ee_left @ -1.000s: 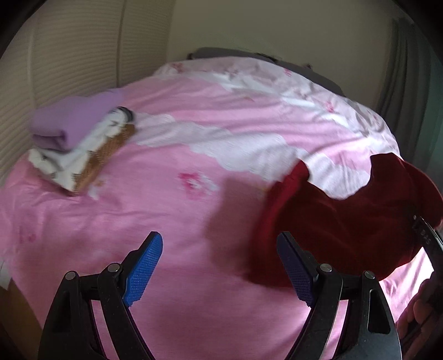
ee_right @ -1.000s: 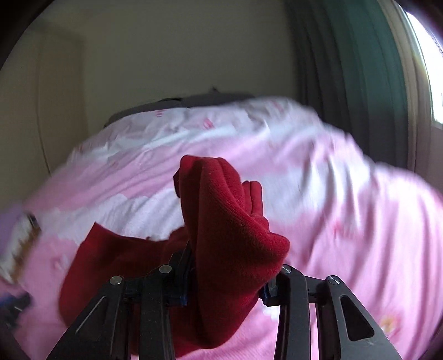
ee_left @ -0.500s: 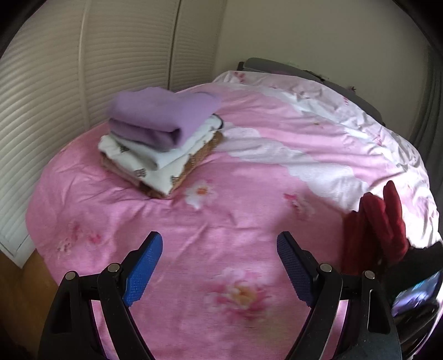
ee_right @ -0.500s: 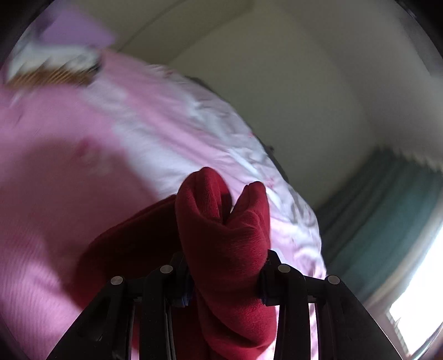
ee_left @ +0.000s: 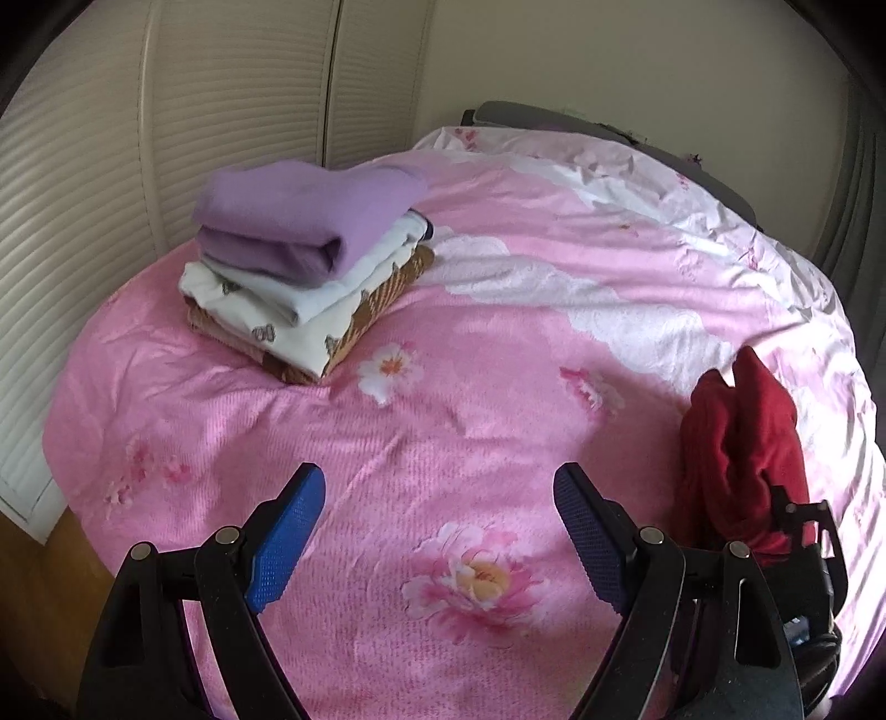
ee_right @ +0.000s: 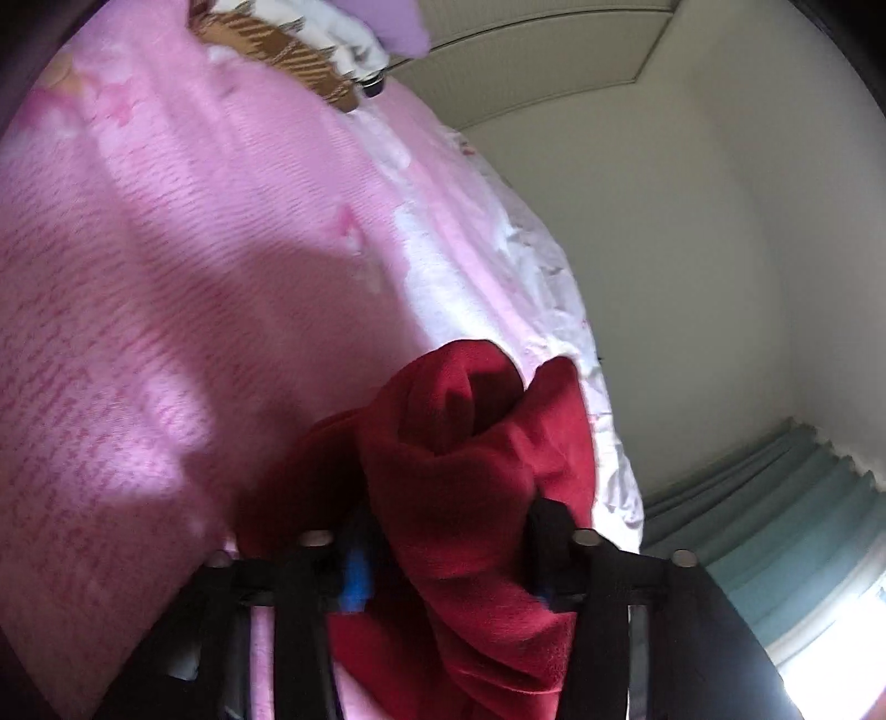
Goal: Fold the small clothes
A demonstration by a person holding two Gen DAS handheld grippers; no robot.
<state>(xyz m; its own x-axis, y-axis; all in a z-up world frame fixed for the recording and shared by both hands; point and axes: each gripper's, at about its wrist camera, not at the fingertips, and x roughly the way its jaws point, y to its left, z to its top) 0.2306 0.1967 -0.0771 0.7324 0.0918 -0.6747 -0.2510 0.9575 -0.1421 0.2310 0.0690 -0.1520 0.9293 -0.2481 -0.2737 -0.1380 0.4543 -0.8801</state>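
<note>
A dark red fleece garment (ee_right: 470,476) is bunched between the jaws of my right gripper (ee_right: 448,576), which is shut on it and tilted sideways above the bed. The garment also shows at the right of the left wrist view (ee_left: 742,448), hanging from the right gripper (ee_left: 797,526). My left gripper (ee_left: 437,531) is open and empty, hovering over the pink floral bedspread (ee_left: 443,421). A stack of folded clothes (ee_left: 310,260), purple on top, white and brown below, lies at the bed's far left. It also shows at the top of the right wrist view (ee_right: 310,39).
Louvred wardrobe doors (ee_left: 111,138) stand left of the bed. A dark headboard (ee_left: 609,133) and cream wall lie beyond. Green curtains (ee_right: 775,509) and a bright window are at the right. The bed's left edge drops to a wooden floor (ee_left: 33,570).
The red garment was lifted off the bed and gathered into a bunch in my right gripper, which rolled sideways. My left gripper swung left, bringing the folded stack into fuller view.
</note>
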